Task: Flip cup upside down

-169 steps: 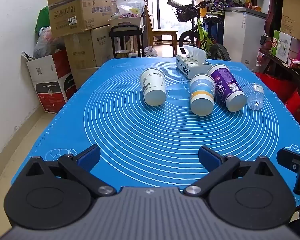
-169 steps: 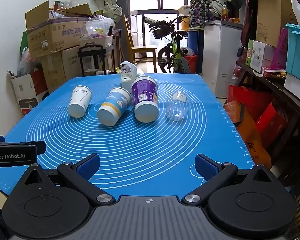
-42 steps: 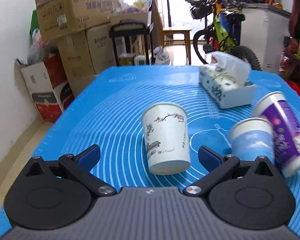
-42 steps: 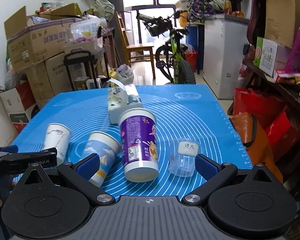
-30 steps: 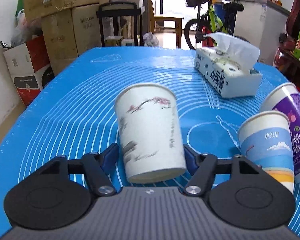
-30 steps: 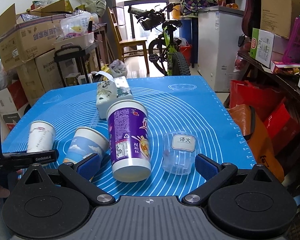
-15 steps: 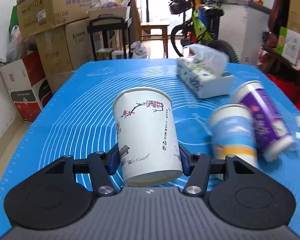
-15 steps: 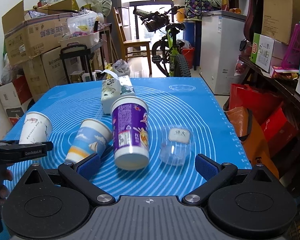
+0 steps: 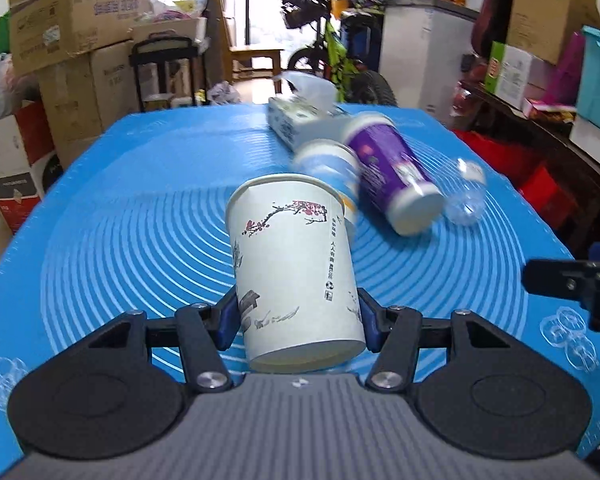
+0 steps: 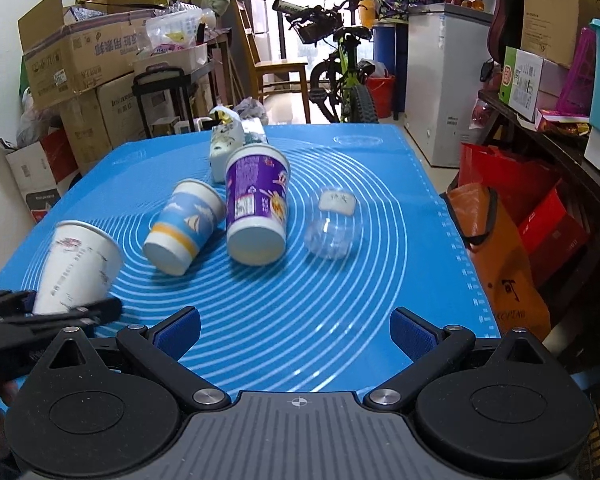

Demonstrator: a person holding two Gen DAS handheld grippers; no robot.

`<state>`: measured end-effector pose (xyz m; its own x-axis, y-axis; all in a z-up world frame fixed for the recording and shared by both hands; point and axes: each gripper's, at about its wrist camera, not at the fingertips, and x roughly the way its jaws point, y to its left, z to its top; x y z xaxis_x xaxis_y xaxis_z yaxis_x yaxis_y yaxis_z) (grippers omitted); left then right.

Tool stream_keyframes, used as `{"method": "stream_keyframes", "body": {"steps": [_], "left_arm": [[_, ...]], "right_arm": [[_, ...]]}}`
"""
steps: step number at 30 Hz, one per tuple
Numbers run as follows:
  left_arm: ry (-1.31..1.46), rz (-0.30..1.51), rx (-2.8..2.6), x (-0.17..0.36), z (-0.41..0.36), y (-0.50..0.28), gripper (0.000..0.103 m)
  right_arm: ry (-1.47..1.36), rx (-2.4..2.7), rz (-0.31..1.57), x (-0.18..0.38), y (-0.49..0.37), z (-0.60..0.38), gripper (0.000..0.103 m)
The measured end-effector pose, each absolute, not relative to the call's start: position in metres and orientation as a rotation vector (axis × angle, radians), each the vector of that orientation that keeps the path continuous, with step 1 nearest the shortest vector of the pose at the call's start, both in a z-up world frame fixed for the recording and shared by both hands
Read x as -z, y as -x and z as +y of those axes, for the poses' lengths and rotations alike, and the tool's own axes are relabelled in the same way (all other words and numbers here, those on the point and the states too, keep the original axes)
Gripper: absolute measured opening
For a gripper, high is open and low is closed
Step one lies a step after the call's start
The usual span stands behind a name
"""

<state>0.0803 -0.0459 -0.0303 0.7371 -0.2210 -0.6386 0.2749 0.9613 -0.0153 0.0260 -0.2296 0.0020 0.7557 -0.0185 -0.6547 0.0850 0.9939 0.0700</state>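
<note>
My left gripper [image 9: 298, 316] is shut on a white paper cup with a plum-blossom print [image 9: 296, 268]. It grips the cup near its base and holds it tilted above the blue mat [image 9: 132, 232], rim pointing away from me. The same cup [image 10: 78, 264] shows at the far left of the right wrist view, held by the left gripper [image 10: 60, 312]. My right gripper [image 10: 296, 332] is open and empty above the mat's near edge. A blue-and-white cup [image 10: 186, 226], a purple cup [image 10: 256, 204] and a clear plastic cup [image 10: 334, 222] lie on their sides.
A tissue box [image 10: 230, 146] stands behind the cups. Stacked cardboard boxes [image 10: 80, 68] stand at the left. A bicycle [image 10: 340, 76] and a white freezer [image 10: 440, 80] stand beyond the table. Red and orange bags [image 10: 500, 216] sit at the right edge.
My left gripper has lifted the white cup off the mat and drawn it back toward the near left. The right gripper has stayed open and pulled back slightly.
</note>
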Motion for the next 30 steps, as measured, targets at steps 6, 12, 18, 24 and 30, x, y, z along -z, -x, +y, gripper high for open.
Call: {"method": "stream_keyframes", "body": {"steps": [6,12,18,24,30], "left_arm": [[-0.094,0.701,0.265,0.048,-0.063,-0.08,0.059],[-0.066,0.746,0.249,0.058,-0.06,-0.088,0.06],[-0.051,0.743,0.267,0.058,-0.057,-0.085,0.067],[-0.031,0.75,0.27,0.06,-0.055,-0.087,0.087],[-0.044,0.73,0.267,0.057,-0.055,-0.084,0.087]], "right_arm": [[-0.091,0.057,0.725,0.002,-0.022,-0.23,0.1],[-0.086,0.051,0.736,0.006,-0.026,-0.228,0.1],[-0.087,0.049,0.755,0.013,-0.03,-0.229,0.1],[-0.082,0.048,0.765,0.015,-0.032,-0.227,0.1],[-0.075,0.047,0.768,0.016,-0.032,-0.225,0.1]]}}
